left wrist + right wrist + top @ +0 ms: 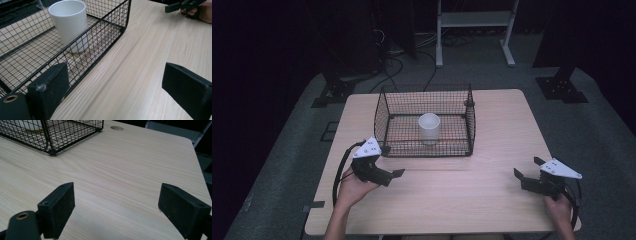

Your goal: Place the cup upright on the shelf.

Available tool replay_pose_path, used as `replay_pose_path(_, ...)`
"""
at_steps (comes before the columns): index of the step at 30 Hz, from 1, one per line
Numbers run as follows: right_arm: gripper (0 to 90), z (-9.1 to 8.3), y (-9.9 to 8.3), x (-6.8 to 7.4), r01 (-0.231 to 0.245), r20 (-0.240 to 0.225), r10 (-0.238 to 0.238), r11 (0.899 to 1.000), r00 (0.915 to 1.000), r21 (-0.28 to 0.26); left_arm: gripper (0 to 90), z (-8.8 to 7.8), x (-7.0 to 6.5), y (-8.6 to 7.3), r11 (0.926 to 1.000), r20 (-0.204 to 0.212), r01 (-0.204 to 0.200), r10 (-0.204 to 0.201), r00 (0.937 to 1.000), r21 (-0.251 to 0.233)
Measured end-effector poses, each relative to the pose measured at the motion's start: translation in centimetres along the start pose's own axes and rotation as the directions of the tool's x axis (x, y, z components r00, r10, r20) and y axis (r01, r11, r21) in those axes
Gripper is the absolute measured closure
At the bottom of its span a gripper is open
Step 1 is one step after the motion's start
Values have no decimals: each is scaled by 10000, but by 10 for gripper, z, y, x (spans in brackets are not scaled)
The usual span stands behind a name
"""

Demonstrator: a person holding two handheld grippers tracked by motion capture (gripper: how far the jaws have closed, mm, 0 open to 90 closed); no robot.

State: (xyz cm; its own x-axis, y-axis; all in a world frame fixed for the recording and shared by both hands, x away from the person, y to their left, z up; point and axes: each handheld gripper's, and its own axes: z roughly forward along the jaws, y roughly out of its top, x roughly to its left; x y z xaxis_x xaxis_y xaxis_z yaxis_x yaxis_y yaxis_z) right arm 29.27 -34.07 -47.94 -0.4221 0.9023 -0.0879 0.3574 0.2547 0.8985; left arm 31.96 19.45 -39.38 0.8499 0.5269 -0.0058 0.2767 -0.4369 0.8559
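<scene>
Wooden table [452, 200] bears one basket [424, 150], one cup [429, 128], two spread tools [393, 161] [527, 167].

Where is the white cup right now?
The cup stands upright inside the wire basket at the table's far middle in the high view. The left tongs are nearest, just outside the basket's near left corner, not touching the cup.

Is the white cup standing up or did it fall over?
Standing up: the white cup sits on its base inside the wire basket, mouth facing up.
</scene>
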Motion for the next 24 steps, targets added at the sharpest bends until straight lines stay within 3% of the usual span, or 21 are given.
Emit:
replay_pose_path(12,131,0,0,0,34,-10,-34,10000,10000,-18,67,-7,-3,-11,9998,-237,156,-159,9996,-117)
replay_pose_path(17,131,0,0,1,70,7,-70,10000,10000,-30,67,-12,-7,-18,9978,-174,354,-364,9992,-557)
replay_pose_path(24,131,0,0,1,141,-7,-141,9999,9999,-10,67,-15,-16,-30,9986,-422,303,-322,9986,-442)
